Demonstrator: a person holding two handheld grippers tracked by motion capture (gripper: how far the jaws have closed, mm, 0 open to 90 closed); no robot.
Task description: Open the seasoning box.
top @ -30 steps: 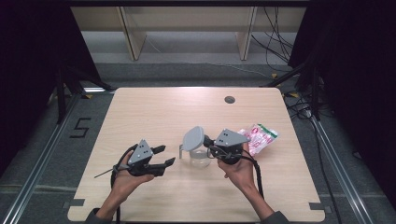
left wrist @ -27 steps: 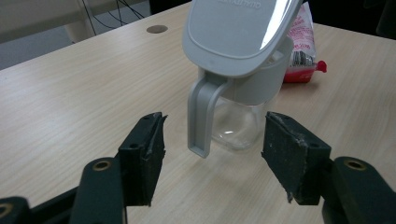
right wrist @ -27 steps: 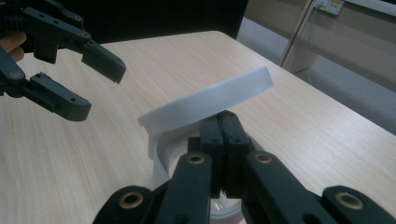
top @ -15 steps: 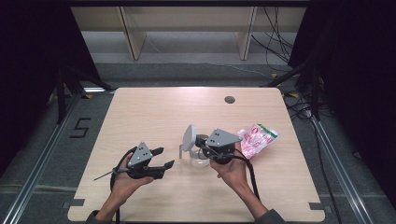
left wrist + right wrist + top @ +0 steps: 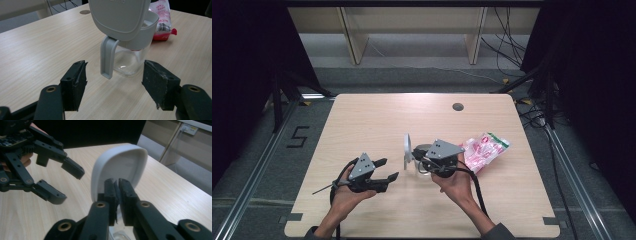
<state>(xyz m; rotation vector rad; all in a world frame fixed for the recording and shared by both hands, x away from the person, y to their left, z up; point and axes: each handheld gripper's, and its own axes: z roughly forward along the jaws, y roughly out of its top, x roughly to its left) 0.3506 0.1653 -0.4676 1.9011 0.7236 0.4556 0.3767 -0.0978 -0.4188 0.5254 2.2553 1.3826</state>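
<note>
Lid (image 5: 406,149) position is the main change: 1 s ago the grey lid leaned back and showed its broad face to the high view, and now it stands nearly on edge above the clear jug (image 5: 422,162), swung further up on its hinge. The right gripper (image 5: 423,159) has moved a little to the left along with it. In the right gripper view its 2 jaws are pressed almost together, pinching the lid (image 5: 117,167) at its lower rim. The left gripper (image 5: 387,170) keeps the same spot near the front left of the worktop (image 5: 377,120), and its jaws stand wide apart with nothing between them. In the left gripper view the jug (image 5: 131,50) sits just ahead of that open gap, resting on the wood, its grey handle (image 5: 108,56) hanging down toward the camera and the lid (image 5: 117,17) raised above it. A pink and white packet (image 5: 484,150) lies flat just to the right of the jug, unmoved.

The worktop is pale wood with a small dark round hole (image 5: 457,106) near its far edge. Beyond it stand light wooden shelf legs (image 5: 352,35) on a grey floor, with black cables (image 5: 507,35) trailing at the right and dark curtains on both sides.
</note>
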